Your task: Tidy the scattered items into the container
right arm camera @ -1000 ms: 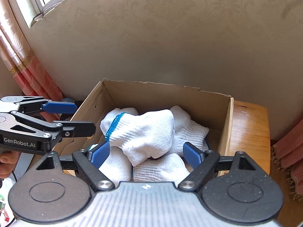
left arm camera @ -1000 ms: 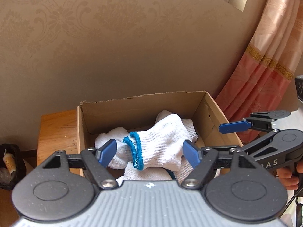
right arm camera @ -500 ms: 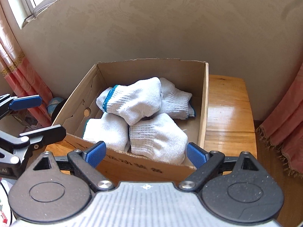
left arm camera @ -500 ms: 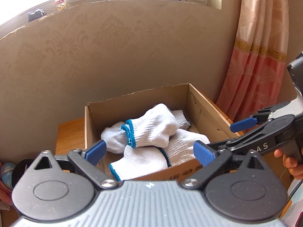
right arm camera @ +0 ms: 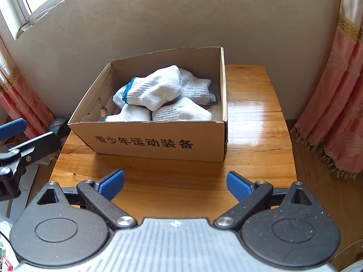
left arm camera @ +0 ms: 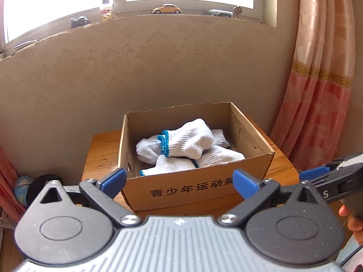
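Two grippers nearest, both spread wide and empty: left gripper [left arm camera: 179, 181] short of the box front, right gripper [right arm camera: 175, 182] over bare table [right arm camera: 249, 122] before the box. Beyond them, a cardboard box [right arm camera: 158, 140] with black print on its front, standing on the wooden table against the wall. Inside, four or so white gloves [right arm camera: 158, 90] with blue cuffs, piled together; one on top, across the others, all below the rim. No glove seen on the table around the box, in either view. Past the table, on the left, a dark round thing [left arm camera: 43, 181] low by the curtain, too unclear to name. Farthest back, a window sill with a toy car [left arm camera: 166, 8].

Judging by that: gloves already lying in the container as the task wants, with nothing loose in sight to gather. Likely at or near the end, though floor and table edges outside both views cannot be checked.
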Available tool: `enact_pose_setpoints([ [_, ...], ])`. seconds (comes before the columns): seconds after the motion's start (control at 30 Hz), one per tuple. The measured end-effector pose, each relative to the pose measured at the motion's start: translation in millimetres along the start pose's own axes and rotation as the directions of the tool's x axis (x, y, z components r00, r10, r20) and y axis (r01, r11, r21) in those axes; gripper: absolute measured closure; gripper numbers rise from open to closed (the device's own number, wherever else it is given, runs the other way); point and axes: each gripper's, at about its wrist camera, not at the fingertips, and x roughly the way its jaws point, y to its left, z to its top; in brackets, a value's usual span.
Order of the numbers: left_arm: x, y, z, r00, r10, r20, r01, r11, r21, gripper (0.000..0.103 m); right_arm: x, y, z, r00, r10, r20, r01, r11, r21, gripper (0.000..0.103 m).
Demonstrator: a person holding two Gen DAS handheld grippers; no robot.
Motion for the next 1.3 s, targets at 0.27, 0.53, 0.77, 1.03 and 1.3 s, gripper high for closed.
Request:
enact_pose_setpoints([
  [0.27,-27,-6,-14,0.995,0.101,0.006,-0.101,0.995,0.024,0.001,-23,16,-16,1.000,-0.017,0.026,0.017,1.000,-0.003,0.000],
  [0.53,-37,-4,-21,0.999,0.051,0.002,-0.051,0.998,-0.029,0.001,-26,26,-22,0.999,-0.031,0.008,0.031,0.999,-0.021,0.000],
  [0.77,-41,-6,-20,0.996,0.074,0.042,-0.073,0.997,-0.022,0.001,-26,29,-20,0.999,-0.040,0.009,0.040,0.999,-0.022,0.000],
  [1.03,-27,1,-13,0.996,0.054,-0.066,-0.057,0.998,-0.038,0.001,-19,29,-16,0.999,-0.047,0.000,0.047,0.999,-0.020,0.000],
  [1.3,-17,6,-9,0.991,0.067,-0.115,-0.071,0.997,-0.036,0.001,-11,28,-11,0.999,-0.032,-0.018,0.031,0.999,-0.017,0.000],
])
